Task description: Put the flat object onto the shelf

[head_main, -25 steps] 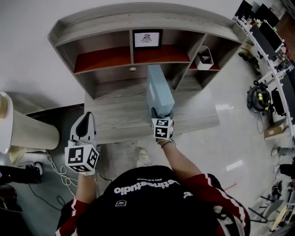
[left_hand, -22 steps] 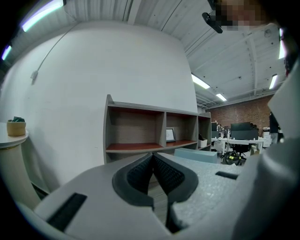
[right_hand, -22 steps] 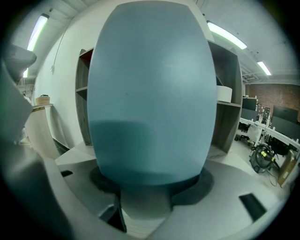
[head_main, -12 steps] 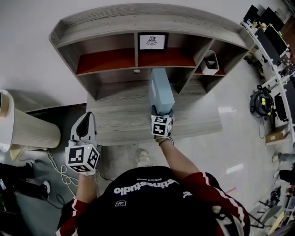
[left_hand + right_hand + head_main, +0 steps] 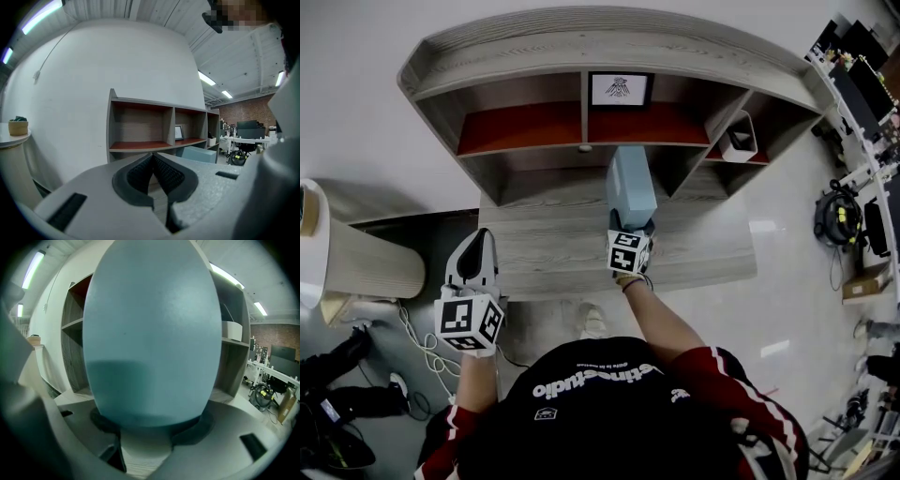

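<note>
A flat pale-blue box stands on edge, with my right gripper shut on its near end. The box points at the grey wooden shelf unit, and its far end is just in front of the lower middle compartment. In the right gripper view the box fills most of the picture, wedged between the jaws of the right gripper. My left gripper is held low at the desk's front left corner, shut and holding nothing. In its own view the left gripper has its pads touching at the tips.
The shelf has red boards, a framed picture in the upper middle compartment and a small white bin in the right one. It stands on a wooden desk. A round white table is at the left. Office clutter lies on the floor at the right.
The right gripper has carried the blue box a little forward toward the shelf. The left gripper has stayed in place, shut.
</note>
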Tool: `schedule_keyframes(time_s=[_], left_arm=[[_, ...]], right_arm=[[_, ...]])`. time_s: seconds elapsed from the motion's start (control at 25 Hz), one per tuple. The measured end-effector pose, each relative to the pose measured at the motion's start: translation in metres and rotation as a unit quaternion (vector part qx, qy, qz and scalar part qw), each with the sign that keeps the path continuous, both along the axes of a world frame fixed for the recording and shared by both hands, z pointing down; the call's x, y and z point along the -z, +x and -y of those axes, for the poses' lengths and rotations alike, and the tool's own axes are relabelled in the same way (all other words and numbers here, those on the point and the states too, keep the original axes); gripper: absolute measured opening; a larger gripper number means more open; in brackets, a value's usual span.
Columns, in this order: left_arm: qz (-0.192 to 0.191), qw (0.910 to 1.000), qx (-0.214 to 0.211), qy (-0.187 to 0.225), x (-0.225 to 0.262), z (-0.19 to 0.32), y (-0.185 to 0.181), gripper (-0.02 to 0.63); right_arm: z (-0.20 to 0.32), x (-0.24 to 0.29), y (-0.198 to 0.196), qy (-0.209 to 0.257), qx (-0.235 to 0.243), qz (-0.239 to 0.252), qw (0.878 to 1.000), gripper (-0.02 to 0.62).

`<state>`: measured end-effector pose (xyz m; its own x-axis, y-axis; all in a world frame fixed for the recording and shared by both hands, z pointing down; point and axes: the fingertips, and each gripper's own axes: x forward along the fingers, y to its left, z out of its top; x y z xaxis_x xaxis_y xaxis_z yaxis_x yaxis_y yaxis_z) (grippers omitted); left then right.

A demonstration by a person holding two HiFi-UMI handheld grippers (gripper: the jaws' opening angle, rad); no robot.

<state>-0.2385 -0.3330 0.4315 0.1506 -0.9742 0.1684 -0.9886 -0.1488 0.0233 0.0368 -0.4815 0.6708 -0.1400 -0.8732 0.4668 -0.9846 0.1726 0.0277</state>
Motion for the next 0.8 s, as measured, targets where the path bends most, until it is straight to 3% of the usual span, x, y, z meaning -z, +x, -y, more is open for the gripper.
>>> schedule_keyframes(time_s=[0.64, 0.8], left_arm=[[0.003, 0.9999, 0.016, 0.001, 0.005, 0.024, -0.012, 0.006], [0.002, 0.9999, 0.016, 0.001, 0.007, 0.026, -0.014, 0.006]], right_arm=[[0.033, -0.007, -0.006, -0.003, -0.002, 0.002, 1.000, 0.291], [0.034, -0.008, -0.006, -0.005, 0.004, 0.001, 1.000, 0.318]])
